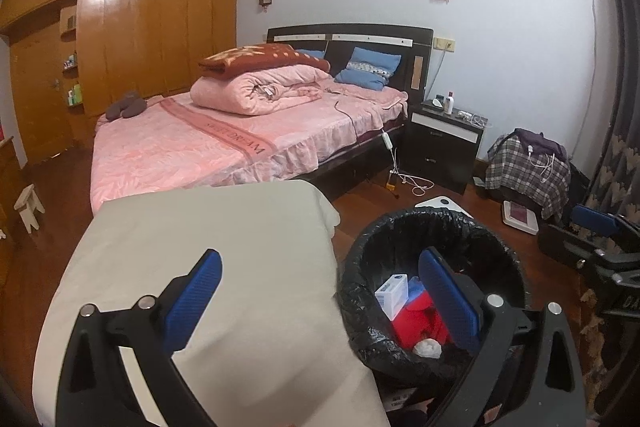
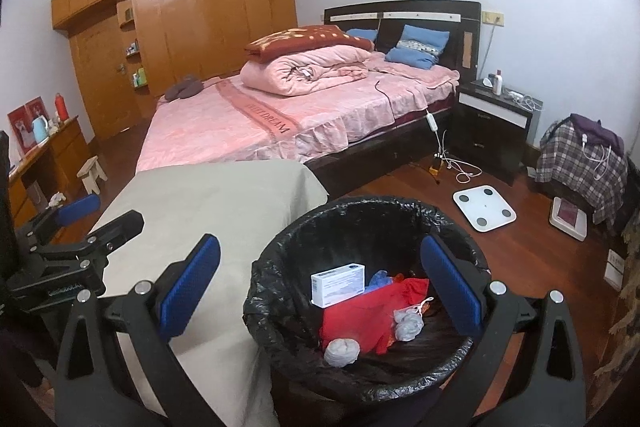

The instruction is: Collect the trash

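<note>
Hovering over the trash bin (image 2: 280, 339), my right gripper (image 2: 320, 291) is wide open and holds nothing. My left gripper (image 1: 320, 299) is open and empty too, beside it.

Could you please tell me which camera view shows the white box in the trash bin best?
The right wrist view: the white box lies fully visible. In the left wrist view, it appears smaller and foreshortened.
</note>
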Demonstrator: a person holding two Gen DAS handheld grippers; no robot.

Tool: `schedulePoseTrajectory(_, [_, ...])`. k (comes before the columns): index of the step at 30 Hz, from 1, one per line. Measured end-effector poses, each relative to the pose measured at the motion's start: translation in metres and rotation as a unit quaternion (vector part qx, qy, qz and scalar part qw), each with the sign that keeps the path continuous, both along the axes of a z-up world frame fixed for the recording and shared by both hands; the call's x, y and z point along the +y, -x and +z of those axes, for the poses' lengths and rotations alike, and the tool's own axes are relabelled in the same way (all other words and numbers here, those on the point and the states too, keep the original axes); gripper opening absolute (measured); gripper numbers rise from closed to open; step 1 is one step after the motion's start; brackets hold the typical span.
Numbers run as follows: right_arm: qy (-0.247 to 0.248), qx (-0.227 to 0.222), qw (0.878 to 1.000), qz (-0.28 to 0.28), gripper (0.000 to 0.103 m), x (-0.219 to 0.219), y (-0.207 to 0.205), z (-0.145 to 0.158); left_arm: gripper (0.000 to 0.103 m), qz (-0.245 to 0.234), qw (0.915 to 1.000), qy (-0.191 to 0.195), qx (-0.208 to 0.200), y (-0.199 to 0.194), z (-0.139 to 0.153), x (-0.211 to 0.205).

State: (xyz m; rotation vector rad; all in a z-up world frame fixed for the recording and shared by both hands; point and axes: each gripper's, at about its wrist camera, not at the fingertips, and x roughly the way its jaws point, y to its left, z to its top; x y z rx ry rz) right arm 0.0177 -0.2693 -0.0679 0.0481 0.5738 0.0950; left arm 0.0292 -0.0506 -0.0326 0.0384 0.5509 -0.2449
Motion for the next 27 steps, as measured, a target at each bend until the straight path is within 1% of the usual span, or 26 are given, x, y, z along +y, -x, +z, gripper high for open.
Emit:
schedulePoseTrajectory(13, [0.006, -0.010, 1.000, 0.006, 0.098, 0.010, 0.006, 0.009, 0.097, -0.008, 0.9998, -0.001, -0.018, 0.018, 0.013, 0.001])
schedulePoseTrajectory(27, [0.006, -0.013, 1.000, 0.006, 0.098, 0.011, 0.008, 0.010, 0.097, -0.008, 0.9997, -0.002, -0.023, 0.021, 0.015, 0.002])
